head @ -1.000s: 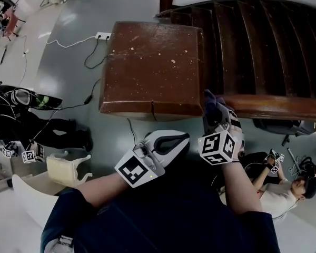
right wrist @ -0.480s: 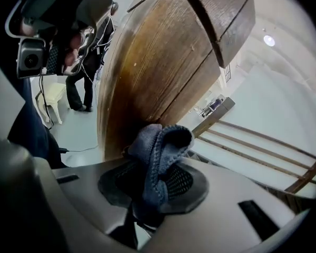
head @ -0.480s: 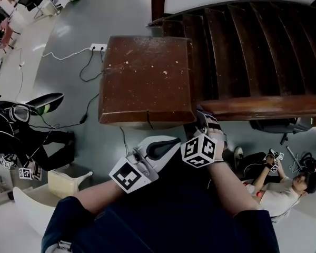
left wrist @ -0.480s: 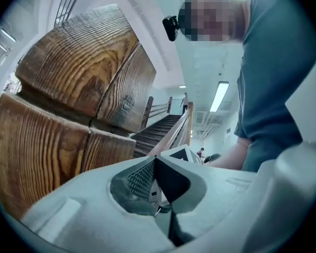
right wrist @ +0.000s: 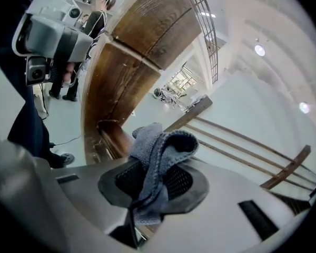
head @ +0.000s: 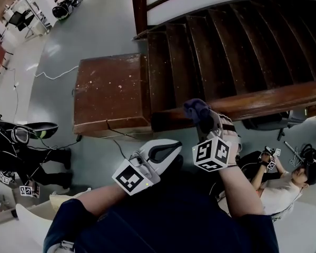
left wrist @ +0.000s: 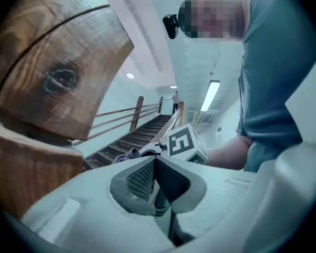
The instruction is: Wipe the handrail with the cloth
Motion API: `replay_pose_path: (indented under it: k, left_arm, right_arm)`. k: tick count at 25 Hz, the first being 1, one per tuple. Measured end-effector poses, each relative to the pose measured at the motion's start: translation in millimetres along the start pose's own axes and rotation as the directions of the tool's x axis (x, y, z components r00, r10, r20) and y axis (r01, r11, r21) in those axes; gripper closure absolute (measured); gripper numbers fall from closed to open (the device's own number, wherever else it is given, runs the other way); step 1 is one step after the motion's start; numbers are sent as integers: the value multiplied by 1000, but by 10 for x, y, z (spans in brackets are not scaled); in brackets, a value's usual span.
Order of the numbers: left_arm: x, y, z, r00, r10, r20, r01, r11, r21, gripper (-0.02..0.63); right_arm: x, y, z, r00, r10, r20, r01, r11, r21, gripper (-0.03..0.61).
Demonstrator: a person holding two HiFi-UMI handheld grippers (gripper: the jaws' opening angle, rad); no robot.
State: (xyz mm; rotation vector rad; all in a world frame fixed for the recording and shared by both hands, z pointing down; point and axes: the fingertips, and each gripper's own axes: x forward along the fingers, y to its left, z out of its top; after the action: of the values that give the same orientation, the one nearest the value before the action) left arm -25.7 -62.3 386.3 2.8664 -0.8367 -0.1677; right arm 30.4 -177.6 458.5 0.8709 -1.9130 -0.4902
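The brown wooden handrail point(head: 263, 100) runs right from the square newel post point(head: 111, 93) beside the stairs. A blue-grey cloth point(head: 196, 109) rests on the rail's lower end, a short way right of the post. My right gripper point(head: 203, 121) is shut on the cloth point(right wrist: 157, 147), which bunches above the pads, with the rail point(right wrist: 111, 137) just beyond. My left gripper point(head: 168, 151) hangs below the rail, shut with nothing between its pads point(left wrist: 141, 178). The left gripper view looks past the post point(left wrist: 47, 83) up the stairs.
Dark wooden stairs point(head: 242, 41) climb at the upper right. A person point(head: 284, 186) sits on the floor at the lower right, behind the rail. Cables point(head: 52, 73) trail over the grey floor at left, near dark gear point(head: 21, 136) and a white chair point(head: 29, 215).
My right gripper has carried the cloth along the rail, away from the newel post. The head view has swung right, so the post now sits further left. The left gripper stays shut.
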Motion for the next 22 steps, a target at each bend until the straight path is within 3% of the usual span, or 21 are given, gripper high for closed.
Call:
replay_pose_path:
  k: [14, 22]
  left_arm:
    - [1020, -320, 11, 994, -108, -26, 110, 992, 56, 611]
    - [1331, -409, 67, 993, -115, -31, 117, 990, 73, 611]
  right_arm:
    - [-838, -1588, -940, 964, -265, -27, 266, 962, 57, 483]
    - [-1200, -2061, -1261, 940, -341, -26, 342, 934, 103, 483]
